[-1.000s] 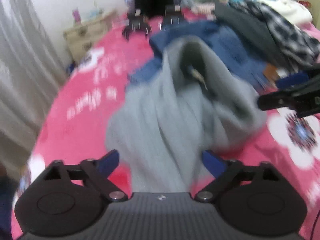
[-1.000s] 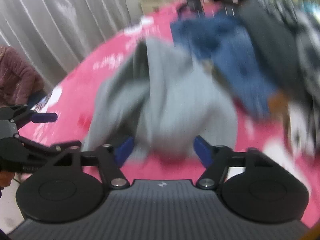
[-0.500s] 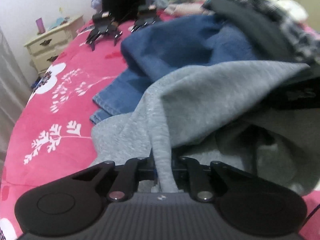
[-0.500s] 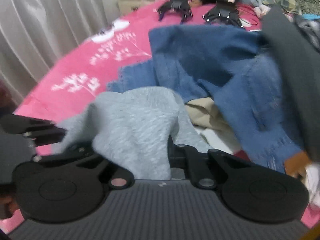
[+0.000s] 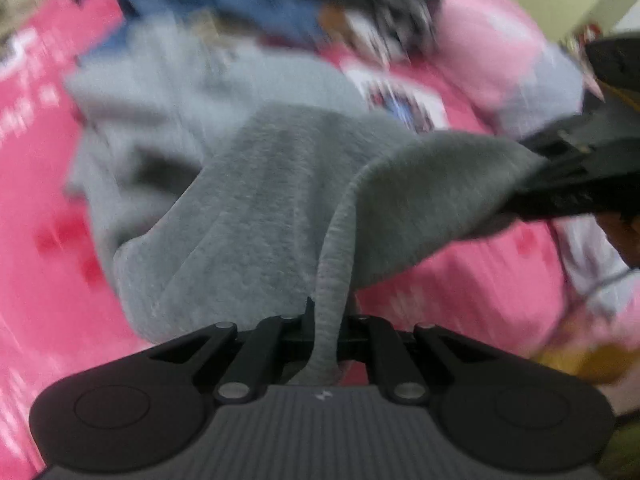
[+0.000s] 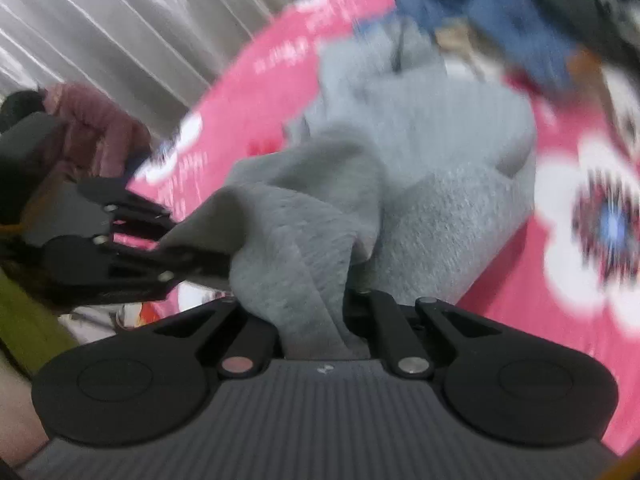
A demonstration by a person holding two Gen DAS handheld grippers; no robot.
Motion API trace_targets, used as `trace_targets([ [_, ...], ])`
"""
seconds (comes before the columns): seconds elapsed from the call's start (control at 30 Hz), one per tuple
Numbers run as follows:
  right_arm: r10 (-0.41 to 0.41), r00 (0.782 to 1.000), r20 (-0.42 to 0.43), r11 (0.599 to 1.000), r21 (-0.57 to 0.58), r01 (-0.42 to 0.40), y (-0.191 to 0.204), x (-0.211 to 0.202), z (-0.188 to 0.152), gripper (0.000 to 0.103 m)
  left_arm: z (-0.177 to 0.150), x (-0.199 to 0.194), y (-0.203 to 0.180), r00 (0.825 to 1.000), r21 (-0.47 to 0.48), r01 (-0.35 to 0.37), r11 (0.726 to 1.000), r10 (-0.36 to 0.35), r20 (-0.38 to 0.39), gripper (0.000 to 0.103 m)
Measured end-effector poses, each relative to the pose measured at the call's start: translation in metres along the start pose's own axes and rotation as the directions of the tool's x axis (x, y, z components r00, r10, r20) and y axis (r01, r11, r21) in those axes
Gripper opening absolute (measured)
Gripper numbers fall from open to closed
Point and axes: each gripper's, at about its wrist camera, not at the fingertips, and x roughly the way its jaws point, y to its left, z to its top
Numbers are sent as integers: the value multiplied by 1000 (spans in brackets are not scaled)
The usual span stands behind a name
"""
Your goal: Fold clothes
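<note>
A grey sweatshirt (image 5: 280,184) is held bunched above the pink bed (image 5: 36,216) — each tool, left tool (image 5: 326,320) and right tool (image 6: 314,312), clamped shut on its ribbed edge. A second ago both tools were open; gripped now, the garment can be spread for folding.

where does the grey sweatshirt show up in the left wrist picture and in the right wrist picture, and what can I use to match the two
Left wrist: the grey sweatshirt fills the middle, a ribbed edge pinched in the left gripper, a corner running to the right gripper at right.
Right wrist: it fills the middle, pinched in the right gripper, the left one gripping it at left.
Shared landmark: the pink floral bedspread.
</note>
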Motion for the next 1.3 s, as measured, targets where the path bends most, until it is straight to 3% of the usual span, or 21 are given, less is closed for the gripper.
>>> trace_targets([
  [0.07,-38,996,-75,999,-25,37,-8,21,-30,1,-24,5,-18,996,-1,36,999,-36,-76,8],
  [0.13,-89,978,-188,995,-50,81,-21,42,-53,2,-23,-1,-11,997,-23,35,999,-37,-75,14],
  [0.17,-113,964,-241,993,-64,100,-27,52,-64,2,-22,-4,-7,997,-33,34,999,-37,-74,25],
  [0.27,-132,937,-323,990,-94,107,-36,41,-76,4,-21,-14,4,997,-66,32,997,-37,-73,40],
  [0.37,-66,948,-313,998,-24,62,-42,10,-68,9,-19,-24,14,997,-99,30,995,-37,-69,55],
  [0.47,-10,946,-323,999,39,24,-51,-13,-64,13,-6,-46,28,999,-142,32,989,-33,-5,57],
  [0.53,-30,937,-348,998,42,48,-58,-16,-64,18,12,-58,44,999,-182,26,983,-18,47,57],
  [0.57,-68,925,-373,996,22,82,-59,-12,-65,21,23,-63,53,997,-214,33,976,-16,81,58],
  [0.67,-181,879,-441,983,-43,180,-61,-2,-67,46,57,-75,76,983,-277,30,960,21,181,66],
  [0.7,-218,860,-461,975,-67,212,-62,1,-68,70,70,-76,81,976,-276,13,961,48,212,67],
  [0.73,-257,839,-480,966,-94,242,-62,5,-69,84,88,-71,82,969,-249,-20,968,80,232,67],
  [0.8,-367,778,-509,930,-206,303,-53,15,-78,84,130,-49,82,960,-171,-74,983,116,254,72],
  [0.87,-403,755,-518,915,-209,345,-48,14,-85,84,177,-17,80,957,-73,-116,991,131,259,73],
  [0.9,-391,757,-523,918,-169,358,-49,8,-88,84,198,2,81,958,-28,-140,990,142,250,73],
  [1.03,-328,806,-493,907,73,414,-58,-31,-101,84,259,79,83,964,123,-245,962,228,140,67],
  [1.07,-334,812,-480,894,113,434,-62,-37,-101,84,265,93,85,964,144,-256,956,242,110,47],
  [1.1,-341,817,-466,878,151,453,-65,-44,-102,84,269,106,88,964,161,-263,951,253,83,36],
  [1.13,-360,818,-448,865,168,473,-67,-49,-99,84,267,104,93,969,140,-242,960,233,81,34],
  [1.2,-392,830,-397,847,197,494,-71,-56,-89,83,251,80,106,973,82,-205,975,195,121,13],
  [1.3,-404,865,-299,850,226,475,-79,-55,-61,82,218,39,124,969,-6,-197,980,196,151,11],
])
